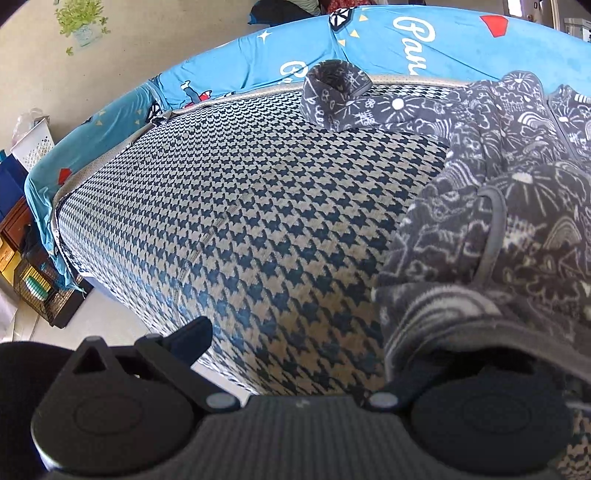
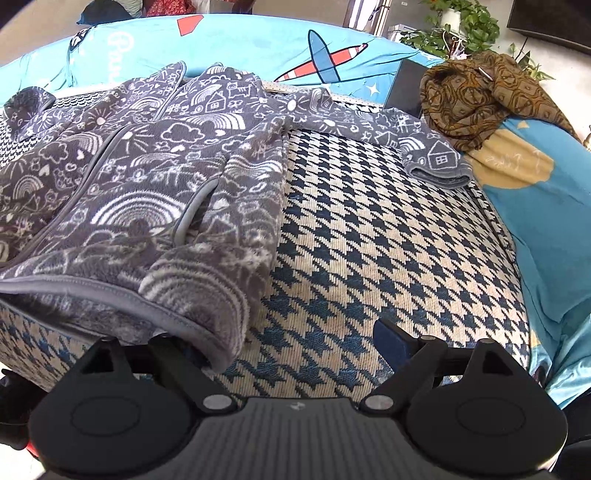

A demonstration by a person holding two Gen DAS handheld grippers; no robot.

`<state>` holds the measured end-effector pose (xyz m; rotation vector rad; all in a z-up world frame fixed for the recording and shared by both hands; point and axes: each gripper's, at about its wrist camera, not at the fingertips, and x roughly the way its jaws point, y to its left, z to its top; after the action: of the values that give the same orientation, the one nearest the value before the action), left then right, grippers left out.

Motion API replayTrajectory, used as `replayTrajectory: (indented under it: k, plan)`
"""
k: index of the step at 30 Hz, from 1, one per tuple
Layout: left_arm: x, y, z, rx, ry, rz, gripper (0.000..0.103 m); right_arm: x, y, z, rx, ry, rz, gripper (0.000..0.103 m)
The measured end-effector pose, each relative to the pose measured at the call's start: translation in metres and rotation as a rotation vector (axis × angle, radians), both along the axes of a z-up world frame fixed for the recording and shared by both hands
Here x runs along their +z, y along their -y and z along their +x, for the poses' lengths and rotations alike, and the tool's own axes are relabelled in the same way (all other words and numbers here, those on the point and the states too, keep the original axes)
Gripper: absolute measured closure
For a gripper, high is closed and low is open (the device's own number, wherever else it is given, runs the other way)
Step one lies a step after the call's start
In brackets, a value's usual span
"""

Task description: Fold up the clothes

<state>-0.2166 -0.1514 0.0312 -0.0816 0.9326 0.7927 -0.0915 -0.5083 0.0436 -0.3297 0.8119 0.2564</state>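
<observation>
A grey fleece jacket printed with white doodles [image 2: 147, 177] lies spread on a bed covered by a blue-and-cream houndstooth woven mat [image 2: 369, 240], its near hem at the mat's front edge; a bright blue cartoon-print sheet [image 2: 258, 48] shows beyond and around the mat.

In the left wrist view the left tongs [image 1: 295, 343] stand apart – the left finger [image 1: 192, 332] is bare over the mat's edge, while the right finger is hidden under the jacket's [image 1: 498, 221] grey-bound hem, so whether it touches the cloth I cannot tell; one sleeve cuff [image 1: 336, 96] lies curled up at the far edge of the mat [image 1: 240, 221], near the blue sheet [image 1: 461, 44].

In the right wrist view the right tongs [image 2: 291, 343] are also wide apart, clamped on nothing; the left finger sits under the jacket's front corner (mostly hidden), the right finger [image 2: 391, 343] hovers over bare houndstooth; the jacket's other sleeve [image 2: 436, 158] stretches rightwards across the mat – its cuff ends just beside a crumpled brown patterned cloth [image 2: 487, 99] at the far right; a leafy potted plant [image 2: 461, 26] stands behind.
</observation>
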Motion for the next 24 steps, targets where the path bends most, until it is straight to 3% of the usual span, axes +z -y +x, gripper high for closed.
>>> replayTrajectory:
  k: [4, 15, 21, 24]
  plan:
    - [-0.005, 0.013, -0.006, -0.047, -0.026, -0.005, 0.000, -0.002, -0.001, -0.012, 0.010, -0.026, 0.019, 0.015]
    - [0.009, 0.041, -0.038, -0.190, 0.085, -0.125, 0.000, 0.007, 0.005, -0.044, 0.033, -0.015, 0.128, 0.015]
    - [0.020, 0.061, -0.052, -0.269, 0.122, -0.125, 0.000, 0.015, 0.013, -0.058, 0.023, -0.006, 0.197, 0.015]
    - [0.031, 0.068, -0.058, -0.297, 0.163, -0.105, 0.000, 0.021, 0.014, -0.068, 0.038, 0.045, 0.209, 0.015]
